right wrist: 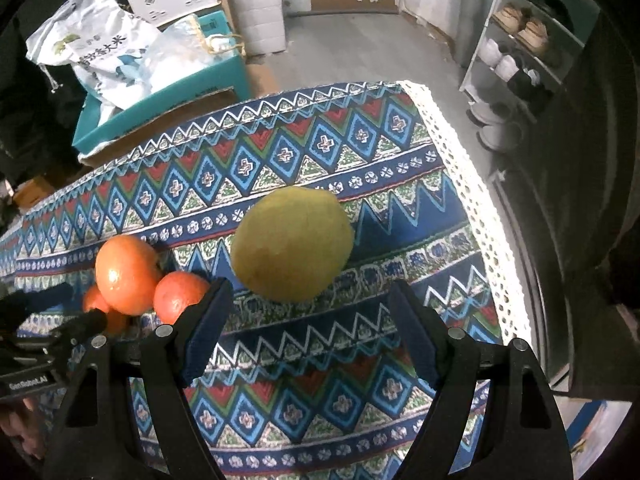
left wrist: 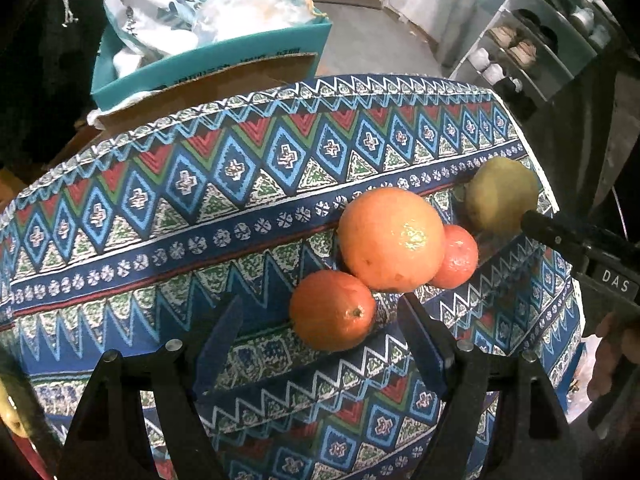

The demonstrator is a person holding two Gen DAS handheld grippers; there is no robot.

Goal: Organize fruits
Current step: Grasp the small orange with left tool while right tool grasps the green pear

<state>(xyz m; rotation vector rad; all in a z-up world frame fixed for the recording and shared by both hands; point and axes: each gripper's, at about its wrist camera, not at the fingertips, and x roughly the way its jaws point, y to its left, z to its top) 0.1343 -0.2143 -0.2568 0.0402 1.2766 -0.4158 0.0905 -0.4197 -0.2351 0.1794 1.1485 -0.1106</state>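
Four fruits lie on a table under a blue patterned cloth (left wrist: 200,184). In the left wrist view a large orange (left wrist: 390,240) rests against a small orange (left wrist: 332,310) in front and a reddish small orange (left wrist: 458,256) behind; a yellow-green pear (left wrist: 502,196) lies near the right edge. My left gripper (left wrist: 320,328) is open just above the near small orange, nothing between its fingers. In the right wrist view the pear (right wrist: 292,244) lies just beyond my open right gripper (right wrist: 310,312), whose fingers hold nothing. The oranges (right wrist: 126,274) cluster at left. The right gripper's body (left wrist: 560,236) shows beside the pear.
Behind the table stands a teal box (left wrist: 208,60) with white and clear bags (left wrist: 160,8) in it. A shoe rack (right wrist: 516,52) stands at the right over grey floor. The cloth's lace edge (right wrist: 476,200) marks the table's right side. A person's hand (left wrist: 612,360) shows at the right.
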